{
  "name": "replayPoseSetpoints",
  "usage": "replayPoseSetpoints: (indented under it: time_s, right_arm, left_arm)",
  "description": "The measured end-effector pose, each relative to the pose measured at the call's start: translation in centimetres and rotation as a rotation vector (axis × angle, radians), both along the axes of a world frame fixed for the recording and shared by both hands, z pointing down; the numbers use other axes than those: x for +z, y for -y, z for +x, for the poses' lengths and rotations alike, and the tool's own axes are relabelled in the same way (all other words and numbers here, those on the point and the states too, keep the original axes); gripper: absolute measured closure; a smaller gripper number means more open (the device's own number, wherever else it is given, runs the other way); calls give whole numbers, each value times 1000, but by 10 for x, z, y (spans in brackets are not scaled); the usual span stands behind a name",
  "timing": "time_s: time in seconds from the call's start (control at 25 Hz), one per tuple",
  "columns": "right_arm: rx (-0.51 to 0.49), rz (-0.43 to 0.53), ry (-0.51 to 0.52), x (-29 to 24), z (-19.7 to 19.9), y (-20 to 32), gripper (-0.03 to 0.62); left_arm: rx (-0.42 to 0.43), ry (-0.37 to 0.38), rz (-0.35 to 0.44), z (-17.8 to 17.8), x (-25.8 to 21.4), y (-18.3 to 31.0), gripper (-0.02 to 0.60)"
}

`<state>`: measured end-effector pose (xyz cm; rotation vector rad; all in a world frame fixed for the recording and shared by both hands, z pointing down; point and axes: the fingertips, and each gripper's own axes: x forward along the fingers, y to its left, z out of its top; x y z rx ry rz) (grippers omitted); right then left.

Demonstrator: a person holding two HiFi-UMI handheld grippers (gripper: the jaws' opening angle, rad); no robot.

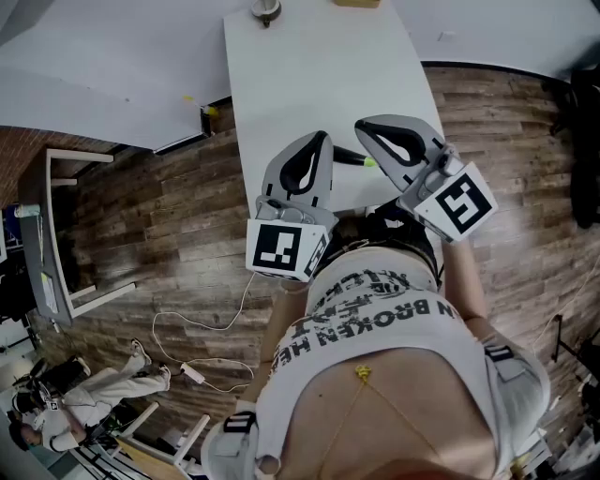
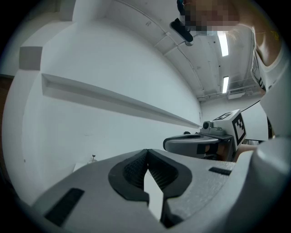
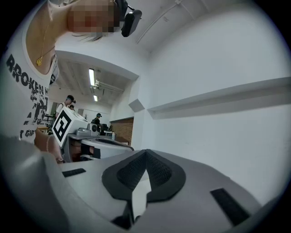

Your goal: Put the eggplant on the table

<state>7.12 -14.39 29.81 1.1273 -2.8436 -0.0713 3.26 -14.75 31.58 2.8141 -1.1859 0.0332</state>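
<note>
A white bench (image 1: 319,75) is seen on a wooden floor (image 1: 169,216); left tool (image 1: 322,141) and right tool (image 1: 364,128) are held level, both pressed together, empty

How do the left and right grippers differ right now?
The left gripper leans toward the picture's right, the right gripper toward its left, so their tips converge. The left cube and right cube show different marker patterns. Both are shut and empty at the table's near end.

I hold two tongs: one left gripper (image 1: 324,140), one right gripper (image 1: 360,127). Also shown: one white table (image 1: 309,66), one eggplant (image 1: 349,156), one small round object (image 1: 265,9).
</note>
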Motion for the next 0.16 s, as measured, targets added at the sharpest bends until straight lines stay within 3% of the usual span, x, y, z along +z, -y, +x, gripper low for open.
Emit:
replayPoseSetpoints:
  time_s: [0.16]
  right_arm:
    - [-1, 0, -6, 2, -1, 3, 586]
  left_arm:
    - [-7, -3, -5, -3, 3, 2, 575]
